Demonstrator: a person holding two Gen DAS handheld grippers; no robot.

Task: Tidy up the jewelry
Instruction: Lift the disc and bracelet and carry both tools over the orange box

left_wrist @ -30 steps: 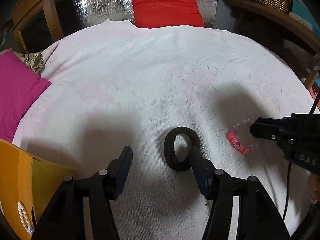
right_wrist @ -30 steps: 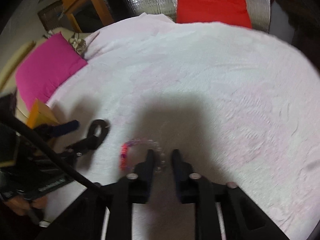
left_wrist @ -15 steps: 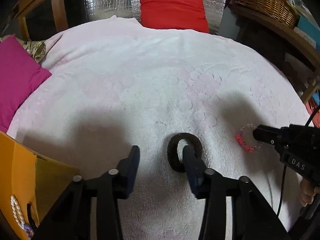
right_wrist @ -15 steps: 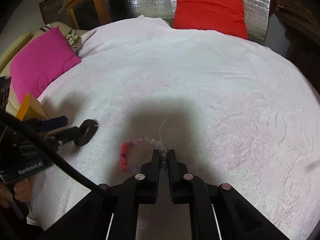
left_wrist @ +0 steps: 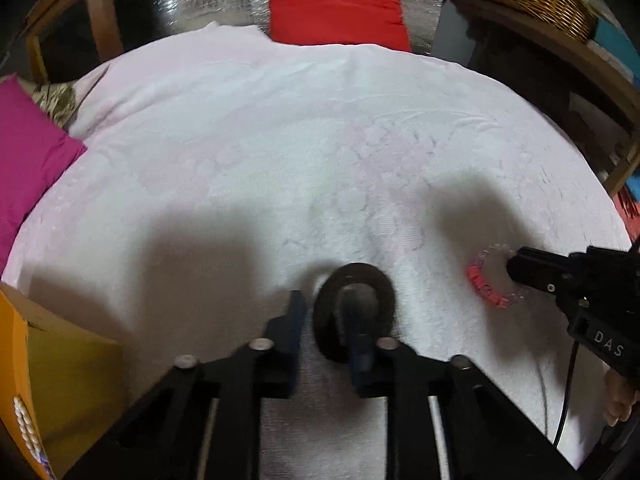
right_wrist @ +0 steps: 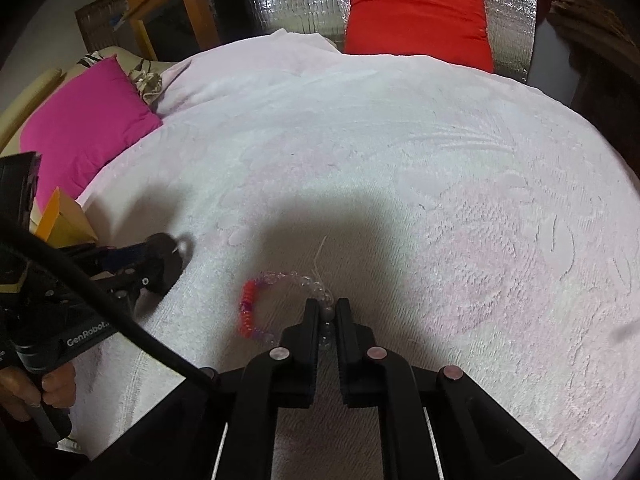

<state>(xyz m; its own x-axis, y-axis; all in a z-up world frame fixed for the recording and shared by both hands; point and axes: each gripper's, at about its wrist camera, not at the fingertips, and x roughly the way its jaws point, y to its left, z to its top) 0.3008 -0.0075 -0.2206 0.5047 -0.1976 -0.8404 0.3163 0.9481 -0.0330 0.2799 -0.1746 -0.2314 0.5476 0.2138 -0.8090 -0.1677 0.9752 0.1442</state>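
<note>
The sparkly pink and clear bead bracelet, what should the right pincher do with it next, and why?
Probably lift it gently. The right gripper is shut on the clear-bead side of the pink and clear bead bracelet, which lies on the white towel-covered surface, so raising it frees it for sorting.
</note>
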